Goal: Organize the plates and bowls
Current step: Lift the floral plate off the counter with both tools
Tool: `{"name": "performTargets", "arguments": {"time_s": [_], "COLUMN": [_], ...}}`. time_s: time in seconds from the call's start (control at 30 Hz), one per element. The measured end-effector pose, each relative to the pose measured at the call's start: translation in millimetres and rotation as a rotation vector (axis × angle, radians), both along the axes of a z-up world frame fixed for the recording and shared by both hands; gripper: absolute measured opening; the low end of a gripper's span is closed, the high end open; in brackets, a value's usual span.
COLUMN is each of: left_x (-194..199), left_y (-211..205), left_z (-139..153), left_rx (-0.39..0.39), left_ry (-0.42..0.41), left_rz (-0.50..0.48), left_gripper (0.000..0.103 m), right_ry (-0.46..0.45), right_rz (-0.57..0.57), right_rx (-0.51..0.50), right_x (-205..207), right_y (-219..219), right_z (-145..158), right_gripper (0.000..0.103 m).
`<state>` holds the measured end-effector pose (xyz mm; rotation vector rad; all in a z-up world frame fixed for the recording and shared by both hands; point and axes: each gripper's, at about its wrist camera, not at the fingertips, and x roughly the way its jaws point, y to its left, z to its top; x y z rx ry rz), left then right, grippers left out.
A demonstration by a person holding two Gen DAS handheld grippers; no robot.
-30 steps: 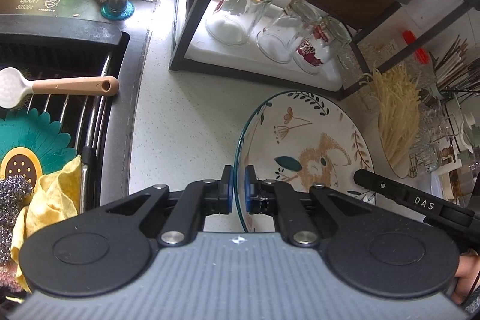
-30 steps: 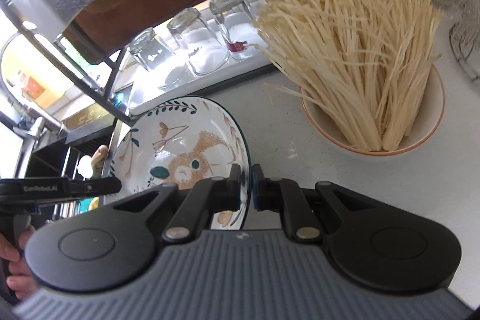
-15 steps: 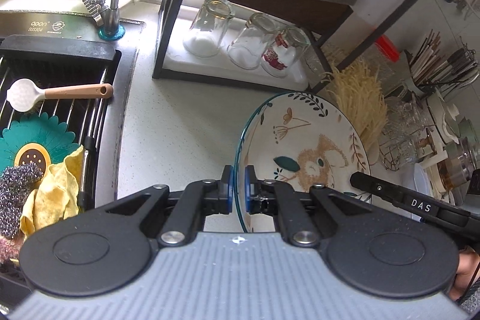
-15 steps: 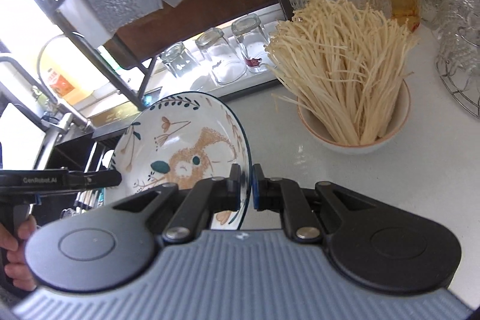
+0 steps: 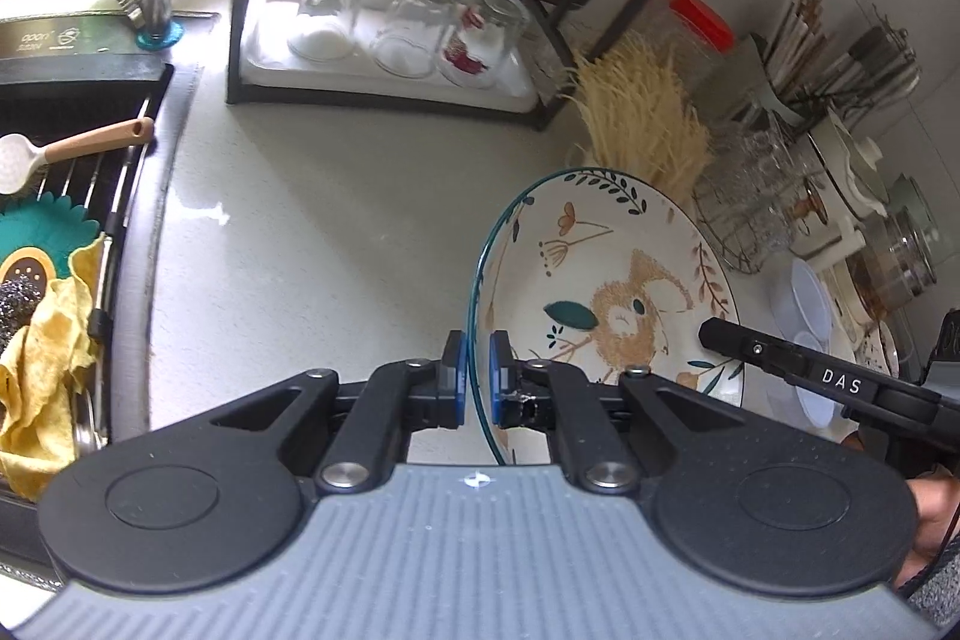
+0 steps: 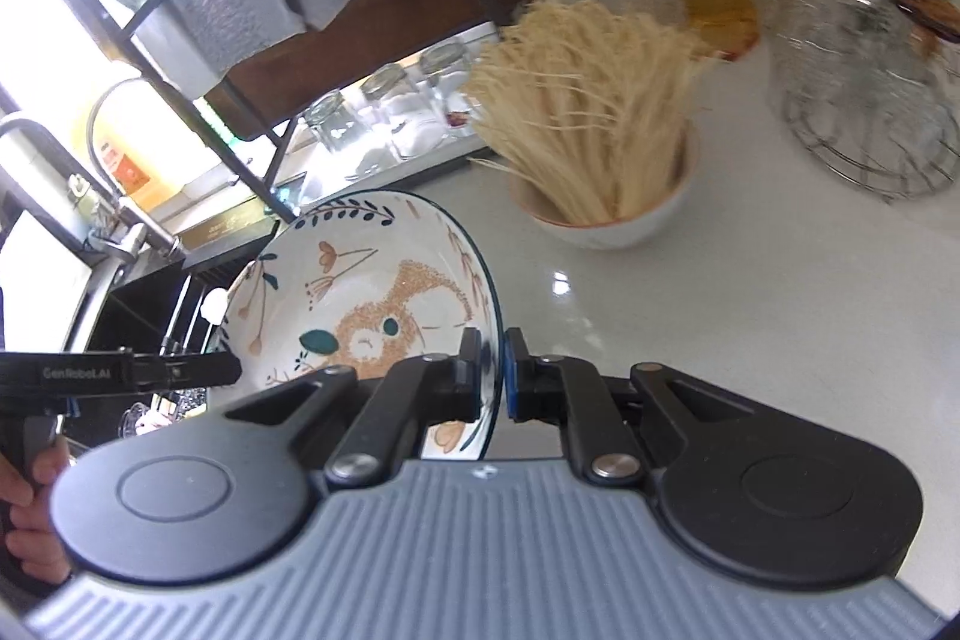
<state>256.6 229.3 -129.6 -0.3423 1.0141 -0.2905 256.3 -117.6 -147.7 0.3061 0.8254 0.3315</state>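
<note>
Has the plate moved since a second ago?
Yes. The plate, clamped at its rim by both tongs, has drawn back from the glass rack, which now sits higher and smaller in the left view.

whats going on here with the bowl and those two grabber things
A person holds one white ceramic bowl with a squirrel and leaf pattern and blue rim between two handheld grippers. The left gripper and the right gripper are each shut on opposite sides of its rim, with the bowl tilted above the pale speckled countertop, beside a white bowl of dry noodles.
</note>
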Motion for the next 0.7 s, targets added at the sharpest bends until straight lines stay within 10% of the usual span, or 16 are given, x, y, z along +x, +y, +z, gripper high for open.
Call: {"name": "performTargets", "arguments": {"time_s": [0.7], "left_x": [-33.8], "left_y": [-86.6], "left_z": [-27.5], "left_rx": [0.124], "left_ry": [0.085], "left_rz": [-0.123], "left_gripper": [0.009], "right_ry": [0.013], "right_rz": [-0.063], "right_rx": [-0.064], "right_x": [-43.0], "right_y": [-62.6], "right_z": [-17.3], "right_gripper": [0.011]}}
